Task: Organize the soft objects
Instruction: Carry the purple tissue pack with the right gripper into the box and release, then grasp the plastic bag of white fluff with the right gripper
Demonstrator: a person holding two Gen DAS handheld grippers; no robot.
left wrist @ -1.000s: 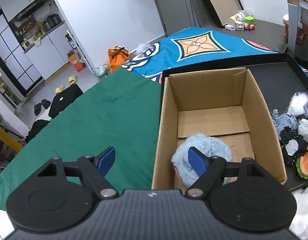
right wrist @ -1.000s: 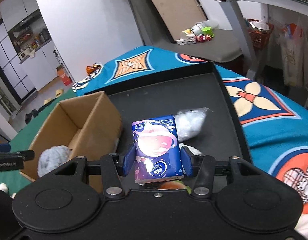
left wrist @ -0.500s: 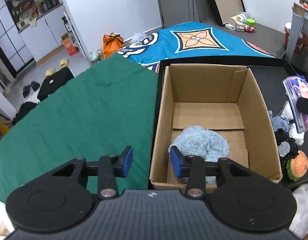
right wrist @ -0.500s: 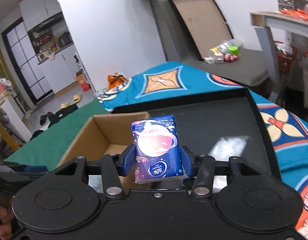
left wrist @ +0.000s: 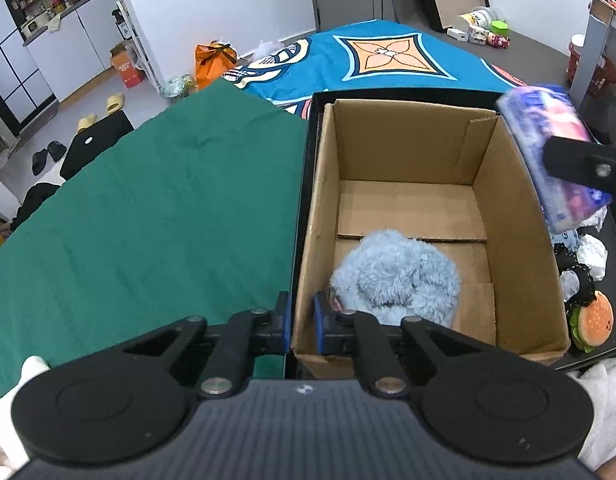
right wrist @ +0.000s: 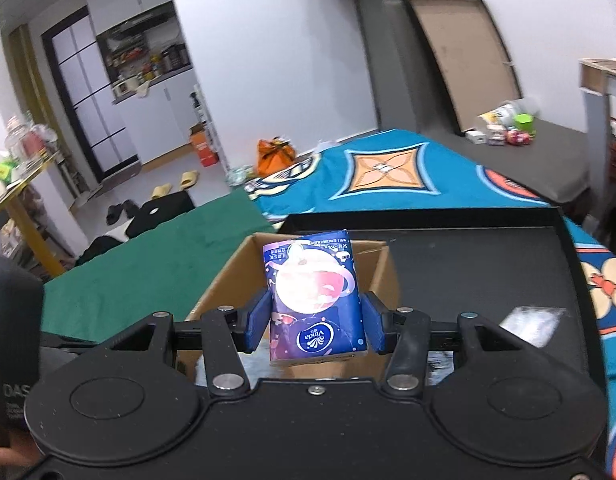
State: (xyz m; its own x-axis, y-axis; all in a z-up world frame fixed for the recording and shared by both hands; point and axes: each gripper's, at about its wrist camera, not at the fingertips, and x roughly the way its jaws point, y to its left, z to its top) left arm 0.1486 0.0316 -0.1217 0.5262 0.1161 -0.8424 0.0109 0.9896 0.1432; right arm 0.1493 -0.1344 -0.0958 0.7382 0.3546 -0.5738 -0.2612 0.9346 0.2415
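The left gripper (left wrist: 301,322) had just been closing, and its fingers (left wrist: 283,322) clamped the near left wall of the cardboard box (left wrist: 507,216), one pad outside, one inside. Just beyond the inner pad lay the blue fluffy toy (left wrist: 395,276) on the box floor. The right gripper (right wrist: 313,326) gripped the tissue pack (right wrist: 313,300) between its fingers, upright, held above the box's right side. Likely risks: the soft pack could squash and slip out, or drop onto the rim and tumble to the black tray (right wrist: 487,256); the thin wall could buckle under the clamp.
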